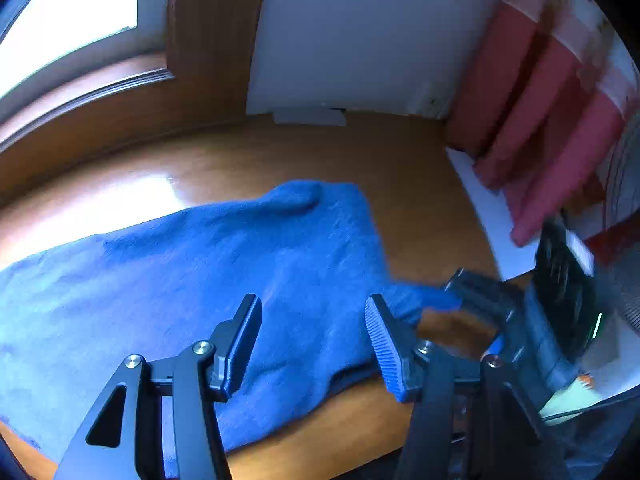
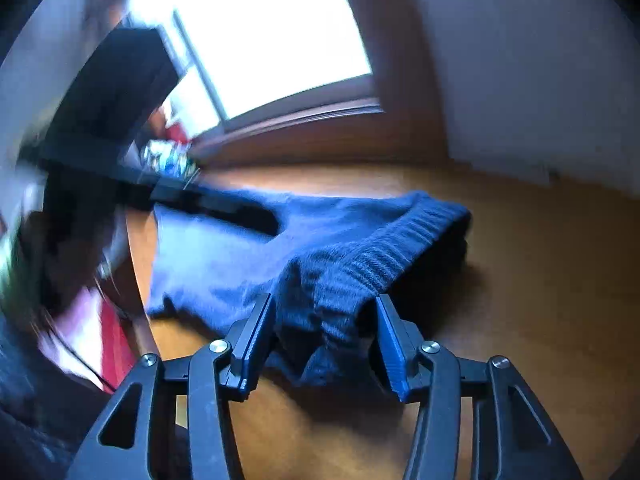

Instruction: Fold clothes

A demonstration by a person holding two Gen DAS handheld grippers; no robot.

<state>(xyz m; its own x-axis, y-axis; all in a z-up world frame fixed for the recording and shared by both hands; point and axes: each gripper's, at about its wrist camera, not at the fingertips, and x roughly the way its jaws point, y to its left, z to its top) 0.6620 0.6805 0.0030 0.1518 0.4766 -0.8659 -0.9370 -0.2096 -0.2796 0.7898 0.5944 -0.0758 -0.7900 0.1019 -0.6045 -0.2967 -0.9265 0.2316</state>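
A blue knitted sweater [image 1: 200, 280] lies spread on the wooden table [image 1: 420, 184]. My left gripper [image 1: 312, 320] hovers open just above its near right part, with nothing between the fingers. The right gripper [image 1: 472, 296] shows blurred at the sweater's right corner. In the right wrist view, the sweater's [image 2: 224, 264] ribbed hem [image 2: 380, 256] is bunched and lifted. It lies between the wide-apart fingers of my right gripper [image 2: 324, 320], which is open. The left gripper [image 2: 224, 208] appears as a dark blurred bar over the sweater's far side.
A red-and-white cloth [image 1: 540, 120] hangs at the right over a white sheet [image 1: 488, 216] on the table. A bright window [image 1: 60, 20] with a wooden sill and a white wall [image 1: 360, 40] lie behind. Bare table [image 2: 540, 280] extends right of the sweater.
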